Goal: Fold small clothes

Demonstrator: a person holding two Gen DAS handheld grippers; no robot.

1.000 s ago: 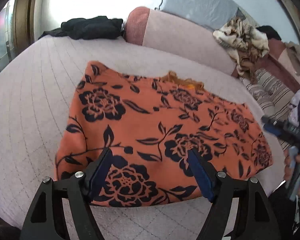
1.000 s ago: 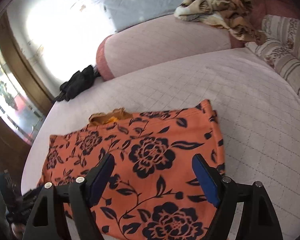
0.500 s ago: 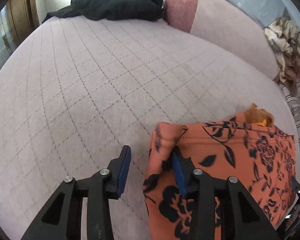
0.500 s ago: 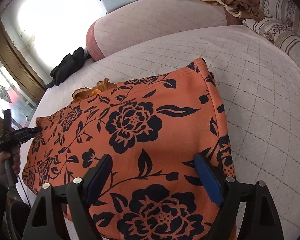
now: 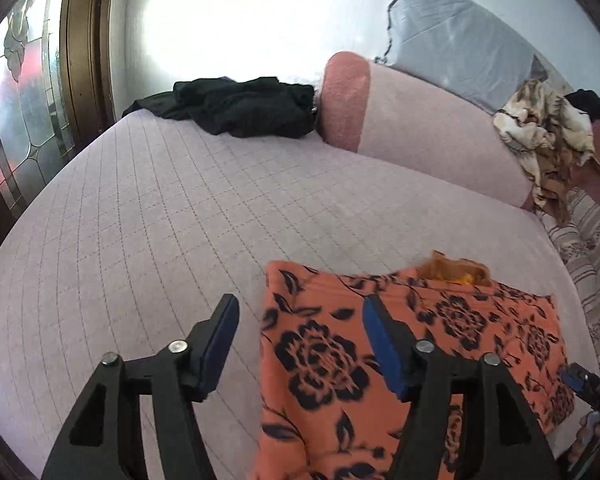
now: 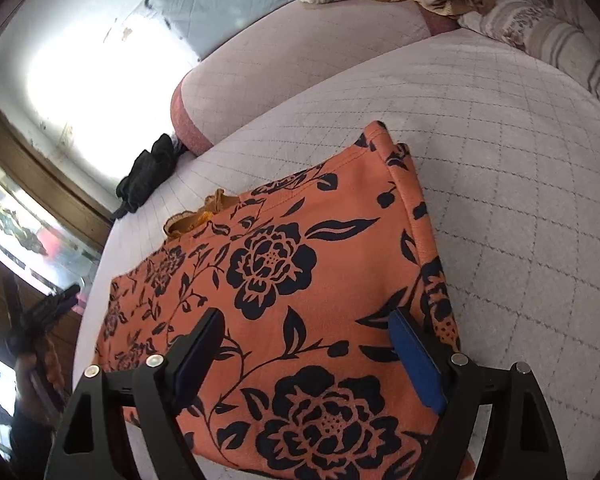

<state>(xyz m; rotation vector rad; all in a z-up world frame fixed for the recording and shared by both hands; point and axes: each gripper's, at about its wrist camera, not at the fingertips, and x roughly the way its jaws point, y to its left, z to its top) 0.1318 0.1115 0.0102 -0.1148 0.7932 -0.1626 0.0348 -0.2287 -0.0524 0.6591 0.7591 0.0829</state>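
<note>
Orange floral garment lies folded on the quilted bed, lower frame; left gripper, jaws just reopened, and right gripper both released.

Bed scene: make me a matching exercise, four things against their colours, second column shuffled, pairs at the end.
Things:
1. folded garment
2. clothes heap by the window
3. upright pillow
4. gripper pads

Colours:
A. blue
B. grey
C. orange with dark flowers
D. black

Pairs: 1-C, 2-D, 3-B, 4-A
</note>
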